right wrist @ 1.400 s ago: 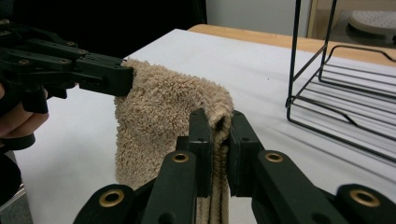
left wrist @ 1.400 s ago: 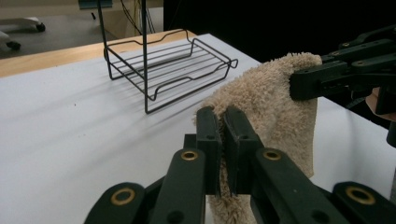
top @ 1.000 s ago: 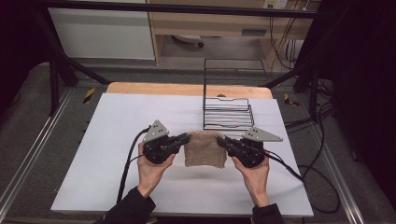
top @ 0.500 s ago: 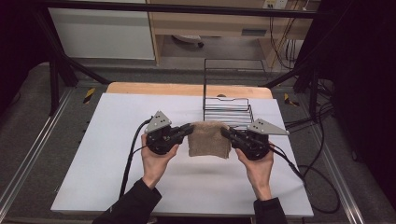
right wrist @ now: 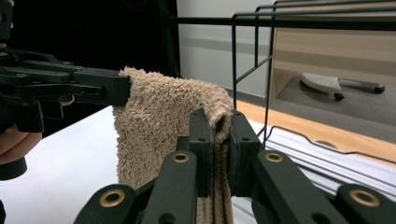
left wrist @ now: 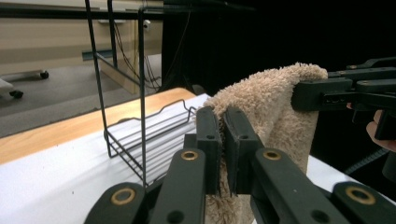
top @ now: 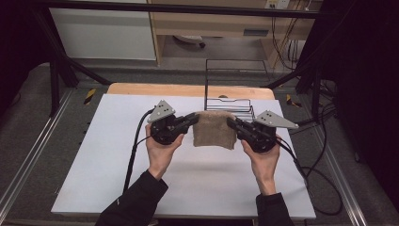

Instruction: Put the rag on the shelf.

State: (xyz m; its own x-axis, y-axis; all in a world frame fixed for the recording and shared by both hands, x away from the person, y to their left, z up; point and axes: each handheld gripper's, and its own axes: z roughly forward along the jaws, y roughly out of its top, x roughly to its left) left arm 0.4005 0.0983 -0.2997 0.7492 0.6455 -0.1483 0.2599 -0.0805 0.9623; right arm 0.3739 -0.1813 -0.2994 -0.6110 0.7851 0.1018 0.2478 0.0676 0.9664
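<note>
Folded beige terry towel (top: 214, 130) hanging, top edge spanning between left gripper (top: 192, 119) and right gripper (top: 232, 123), both jaws clamping upper corners.

Bright, evenly lit tabletop; dark surroundings, soft focus.

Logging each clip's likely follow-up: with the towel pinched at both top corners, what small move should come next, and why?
Probably carry the towel a little farther forward toward the wire rack. Both tongs, left and right, are shut on its top corners, it hangs folded between them off the table, and the rack stands just behind it.
</note>
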